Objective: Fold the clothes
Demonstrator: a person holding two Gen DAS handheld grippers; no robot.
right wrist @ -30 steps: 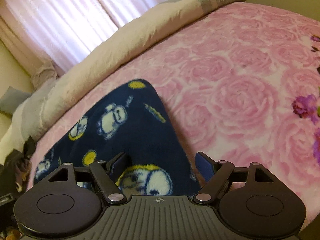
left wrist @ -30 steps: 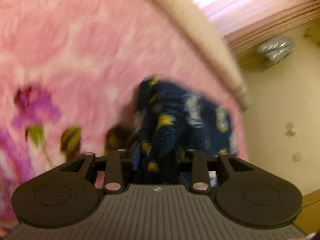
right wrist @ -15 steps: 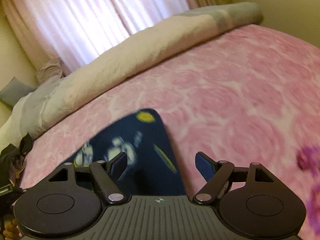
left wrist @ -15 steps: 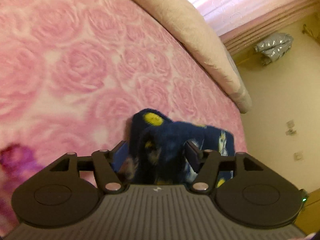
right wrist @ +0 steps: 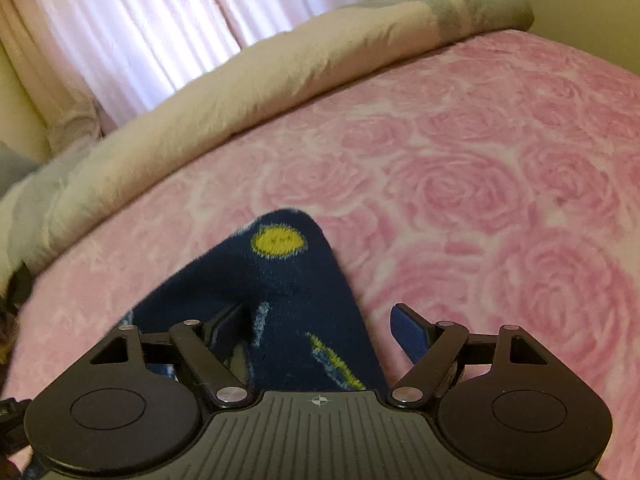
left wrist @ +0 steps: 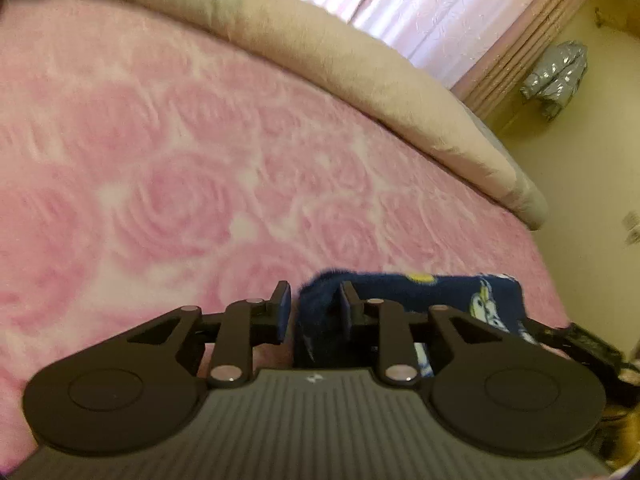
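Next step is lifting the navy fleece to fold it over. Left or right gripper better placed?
Left, probably. The left gripper has just been closing, with a fold of the navy fleece between its fingers. The right gripper stands wide open over the fleece's corner, gripping nothing.

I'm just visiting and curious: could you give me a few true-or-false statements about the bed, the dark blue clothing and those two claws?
1. The navy fleece garment lies on a pink rose-patterned blanket. True.
2. The right claw is clamped tight on the garment. False: its jaws stand wide apart, with the cloth lying between them and the right pad clear of it.
3. The garment is plain, with no print. False: it has yellow and white cartoon shapes.
4. A rolled beige duvet lies along the far edge of the bed, in front of pink curtains. True.
5. The left claw has a fold of the garment between its jaws. True.
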